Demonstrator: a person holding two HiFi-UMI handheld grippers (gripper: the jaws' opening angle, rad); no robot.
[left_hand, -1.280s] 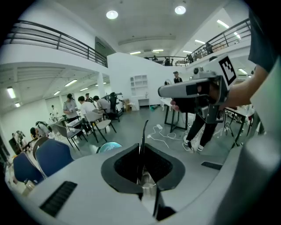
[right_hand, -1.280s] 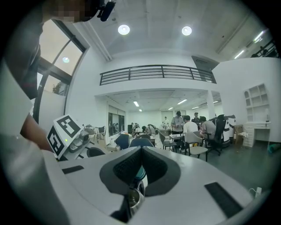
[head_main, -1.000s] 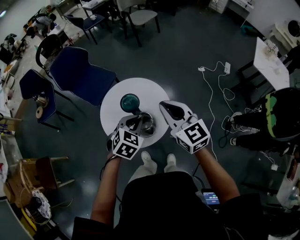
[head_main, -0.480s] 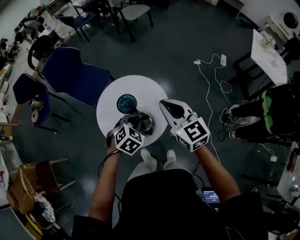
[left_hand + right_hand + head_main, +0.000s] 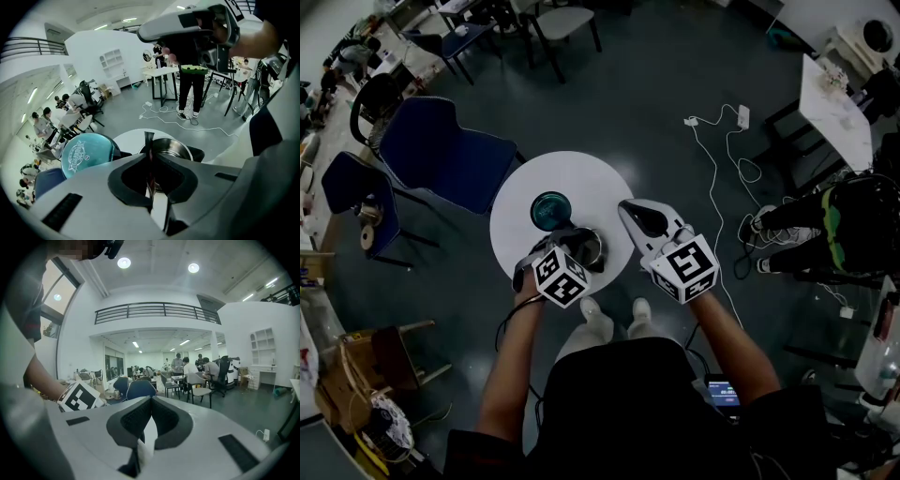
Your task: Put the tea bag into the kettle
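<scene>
Your left gripper [image 5: 151, 159] is clamped on the thin dark tea bag [image 5: 148, 139], kettle [image 5: 174, 148] just ahead of it. Ease forward till it's over the opening, then release. Your right gripper [image 5: 151, 399] pinches a white scrap [image 5: 146, 448].

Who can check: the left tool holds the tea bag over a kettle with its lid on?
The left tool holds the tea bag over the kettle, but the kettle is open, no lid on; the left gripper view shows it.
</scene>
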